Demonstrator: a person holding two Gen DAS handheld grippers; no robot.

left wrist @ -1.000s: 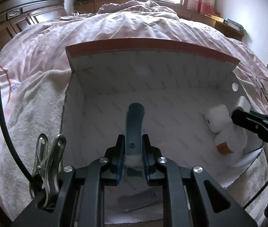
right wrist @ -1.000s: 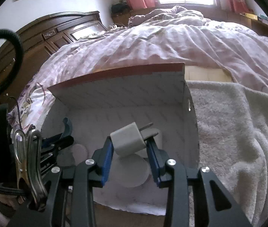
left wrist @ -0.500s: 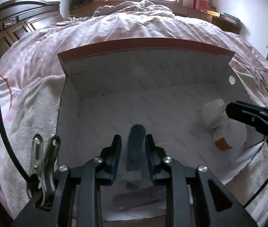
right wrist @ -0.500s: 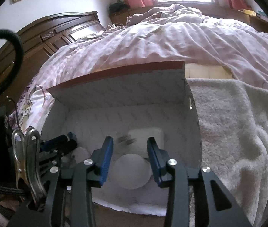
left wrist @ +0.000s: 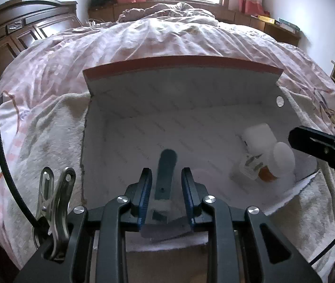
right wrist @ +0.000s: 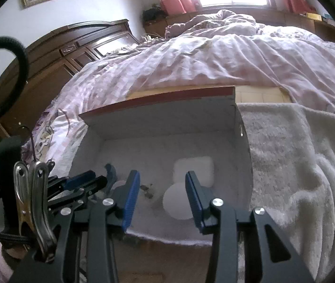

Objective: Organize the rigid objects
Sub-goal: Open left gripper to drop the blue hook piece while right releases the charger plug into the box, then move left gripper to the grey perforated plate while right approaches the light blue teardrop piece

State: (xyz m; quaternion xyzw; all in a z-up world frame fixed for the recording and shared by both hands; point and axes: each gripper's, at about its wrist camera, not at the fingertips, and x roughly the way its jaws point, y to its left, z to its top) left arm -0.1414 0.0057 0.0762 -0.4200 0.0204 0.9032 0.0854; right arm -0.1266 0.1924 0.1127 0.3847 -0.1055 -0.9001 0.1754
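Observation:
An open white box (left wrist: 181,115) with a red top edge lies on the bed; it also shows in the right wrist view (right wrist: 167,139). My left gripper (left wrist: 166,189) is open, and a teal-handled tool (left wrist: 165,176) lies on the box floor between its fingers. My right gripper (right wrist: 162,194) is open and empty above the box's right side. Below it lie a white charger block (right wrist: 194,171), a white-capped bottle (right wrist: 176,204) and a small plug piece (right wrist: 147,189). The charger (left wrist: 258,138) and bottle (left wrist: 279,164) show at the right in the left wrist view.
The box rests on a pale fluffy towel (right wrist: 292,165) over a pink checked quilt (left wrist: 167,37). A dark wooden headboard (right wrist: 61,56) stands at the left. A flat grey piece (left wrist: 167,230) lies at the box's near edge. The right gripper's finger (left wrist: 323,147) reaches in from the right.
My left gripper opened and let go of the teal tool, which now lies in the box. My right gripper opened and dropped the white charger into the box. Both drew back slightly.

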